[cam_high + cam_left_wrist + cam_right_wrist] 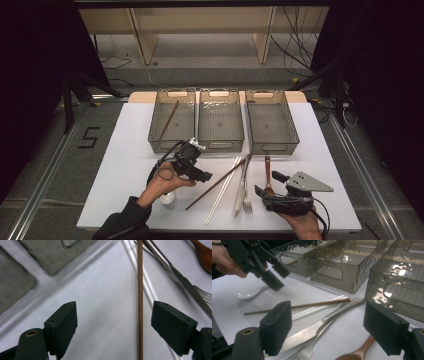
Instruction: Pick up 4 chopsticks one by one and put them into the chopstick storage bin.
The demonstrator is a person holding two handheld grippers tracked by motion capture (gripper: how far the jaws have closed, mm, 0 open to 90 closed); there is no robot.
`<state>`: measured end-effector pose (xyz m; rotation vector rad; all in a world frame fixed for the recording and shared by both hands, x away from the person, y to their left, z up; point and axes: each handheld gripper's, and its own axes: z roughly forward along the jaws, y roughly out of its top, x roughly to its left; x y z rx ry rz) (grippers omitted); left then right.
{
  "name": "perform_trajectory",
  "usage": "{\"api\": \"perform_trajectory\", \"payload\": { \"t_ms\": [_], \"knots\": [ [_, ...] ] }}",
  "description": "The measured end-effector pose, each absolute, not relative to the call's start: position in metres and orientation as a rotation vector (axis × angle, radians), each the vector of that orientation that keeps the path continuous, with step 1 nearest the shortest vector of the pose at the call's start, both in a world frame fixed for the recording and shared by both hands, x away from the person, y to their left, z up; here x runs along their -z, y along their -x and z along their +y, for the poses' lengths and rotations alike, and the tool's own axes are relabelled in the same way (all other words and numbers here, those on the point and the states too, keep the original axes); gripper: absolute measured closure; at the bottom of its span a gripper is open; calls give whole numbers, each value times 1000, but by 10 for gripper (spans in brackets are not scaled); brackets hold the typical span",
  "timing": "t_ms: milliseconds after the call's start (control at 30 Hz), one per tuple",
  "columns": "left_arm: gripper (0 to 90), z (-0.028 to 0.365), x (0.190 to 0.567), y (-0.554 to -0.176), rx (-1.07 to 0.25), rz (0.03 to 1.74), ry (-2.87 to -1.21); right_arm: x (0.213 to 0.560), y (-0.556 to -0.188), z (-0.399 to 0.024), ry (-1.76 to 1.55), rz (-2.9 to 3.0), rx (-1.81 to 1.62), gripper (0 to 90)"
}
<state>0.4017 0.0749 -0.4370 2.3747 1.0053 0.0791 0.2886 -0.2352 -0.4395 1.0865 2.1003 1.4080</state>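
Brown chopstick (140,302), unmarked, between left gripper (113,322) jaws

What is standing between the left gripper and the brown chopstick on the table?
Nothing visible does. In the left gripper view the brown chopstick already lies between the open jaws of the left gripper, with bare white table around it. The white chopsticks lie close beside it, near the one jaw, so they might be caught too.

A brown chopstick (215,184) lies beside white chopsticks (222,190), a silver knife (240,192) and smoky-grey bins (220,121)
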Motion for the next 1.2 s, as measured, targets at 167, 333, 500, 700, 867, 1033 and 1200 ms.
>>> {"api": "perform_trajectory", "payload": {
  "t_ms": [167, 333, 500, 700, 867, 1033, 1200],
  "knots": [
    [242, 68, 442, -395, -48, 991, -2404, 440, -289, -236, -1089, 2102, -1407, 235],
    [292, 61, 449, -389, -33, 982, -2429, 440, -289, -235, -1090, 2104, -1403, 235],
    [378, 57, 454, -385, -14, 957, -2464, 440, -289, -235, -1087, 2108, -1402, 235],
    [499, 52, 459, -382, -4, 929, -2488, 441, -289, -235, -1088, 2109, -1402, 235],
    [576, 49, 462, -380, 2, 899, -2510, 441, -289, -235, -1088, 2111, -1401, 235],
    [634, 45, 465, -377, -18, 877, -2542, 441, -289, -234, -1087, 2111, -1401, 235],
    [697, 42, 465, -374, -90, 864, -2569, 441, -289, -234, -1088, 2111, -1401, 235]
  ]
}}
